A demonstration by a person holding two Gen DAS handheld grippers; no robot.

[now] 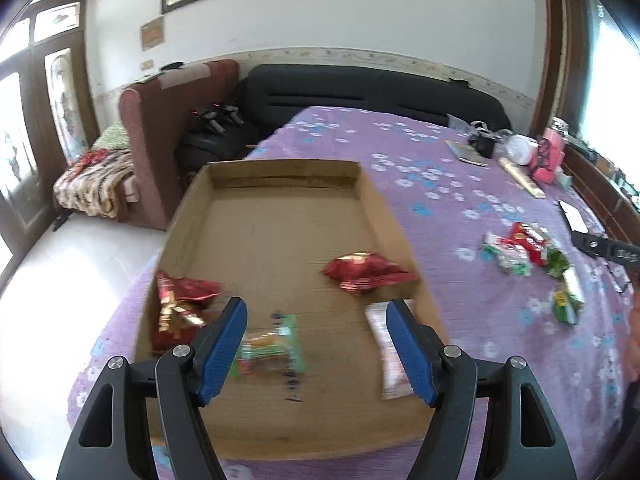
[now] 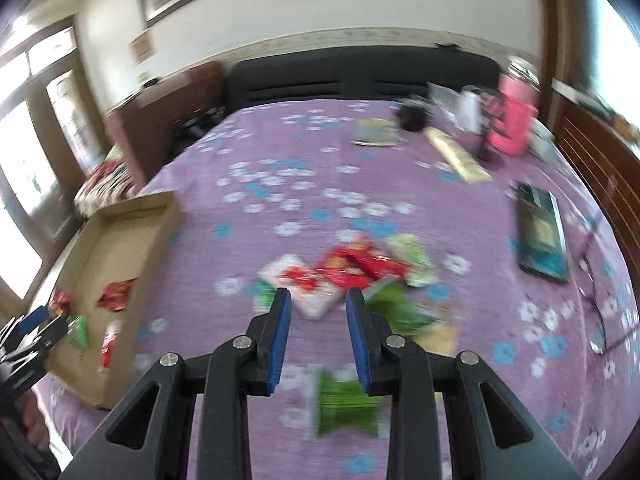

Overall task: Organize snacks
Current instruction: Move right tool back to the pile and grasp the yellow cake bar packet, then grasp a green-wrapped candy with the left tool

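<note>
- You are working a loose pile of snack packets point(image 2: 352, 268) lying on the purple floral bedspread point(image 2: 304, 152), at the centre of the right wrist view.
- One green packet point(image 2: 346, 404) is sitting apart from that pile, low in the frame, under your right gripper point(image 2: 316, 312).
- Your right gripper's blue fingers are standing apart, holding nothing, pointing at the pile.
- The cardboard tray point(image 1: 280, 168) is filling the middle of the left wrist view; four packets are already lying in it: two red ones point(image 1: 366, 270), a green one point(image 1: 272, 344) and a pale one point(image 1: 390, 344).
- Your left gripper point(image 1: 316, 316) is hovering over the tray's near half, fingers wide apart and empty.
- Judging from this, you are roughly halfway: several packets are waiting outside the tray.
- Clutter including a pink container point(image 2: 514, 120) is lying at the upper right, well apart.
</note>
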